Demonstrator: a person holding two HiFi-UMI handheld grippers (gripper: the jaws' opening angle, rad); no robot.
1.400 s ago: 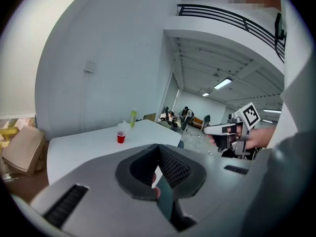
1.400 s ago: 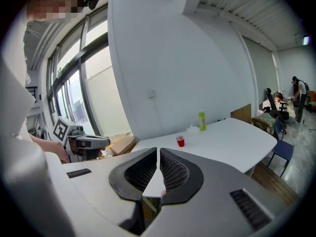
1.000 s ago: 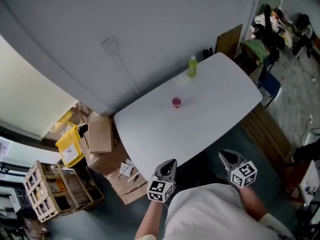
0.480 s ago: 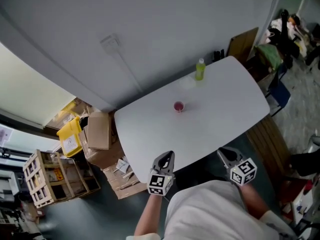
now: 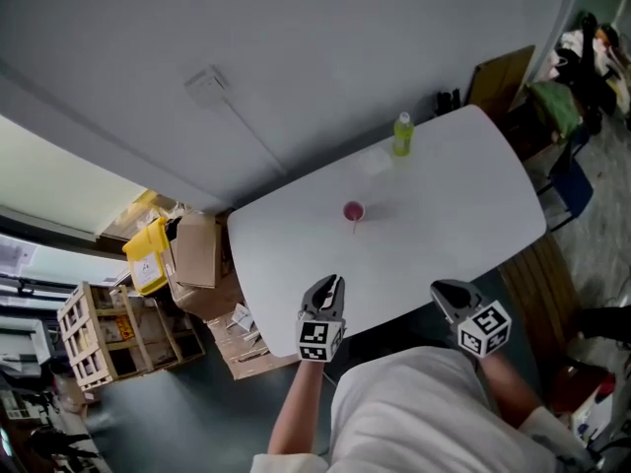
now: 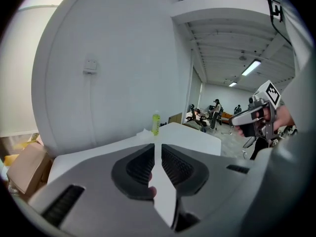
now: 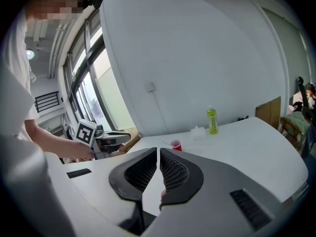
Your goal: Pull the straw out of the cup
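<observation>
Facing the white table (image 5: pixel 444 225), you stand well short of the red cup (image 5: pixel 353 210) (nothing pulled yet): left gripper (image 5: pixel 328 286) just opening, empty; right gripper (image 5: pixel 446 291) closed.

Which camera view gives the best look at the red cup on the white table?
The head view: the red cup stands whole and unobstructed near the middle of the white table, with its open top visible. The right gripper view shows it small, from the side, far across the table. The left gripper view does not show it.
</observation>
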